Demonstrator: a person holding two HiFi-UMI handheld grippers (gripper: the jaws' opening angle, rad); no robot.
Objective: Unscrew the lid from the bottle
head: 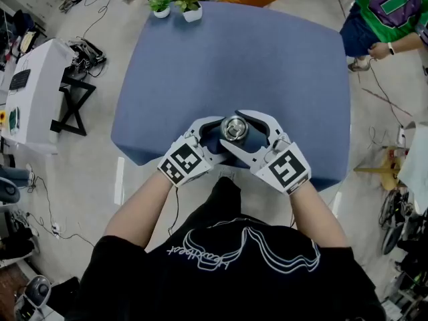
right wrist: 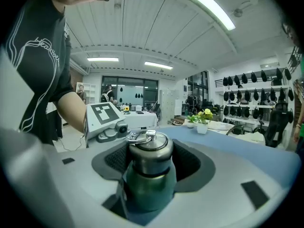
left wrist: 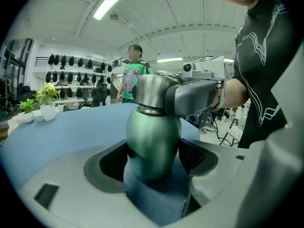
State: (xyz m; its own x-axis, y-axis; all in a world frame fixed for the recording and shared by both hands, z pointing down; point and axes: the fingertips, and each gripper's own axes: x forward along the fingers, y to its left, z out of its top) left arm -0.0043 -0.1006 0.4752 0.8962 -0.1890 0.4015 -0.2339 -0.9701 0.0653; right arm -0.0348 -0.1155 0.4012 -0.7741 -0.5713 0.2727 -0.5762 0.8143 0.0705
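Note:
A green bottle (left wrist: 154, 137) with a steel lid (head: 234, 129) stands upright near the front edge of the blue table (head: 267, 65). My left gripper (head: 212, 138) comes in from the left and is shut on the bottle's green body, whose sides sit against both pads in the left gripper view. My right gripper (head: 245, 136) comes in from the right, higher up, and is shut on the lid (right wrist: 149, 148), which carries a small metal ring on top. One grey finger (left wrist: 194, 96) of the right gripper wraps the lid. The bottle's base is hidden behind the jaws.
Two small potted plants (head: 184, 2) stand at the table's far edge. A person in a green shirt (head: 384, 12) is at the far right, beyond the table. A white cabinet (head: 30, 92) and cables lie on the floor to the left.

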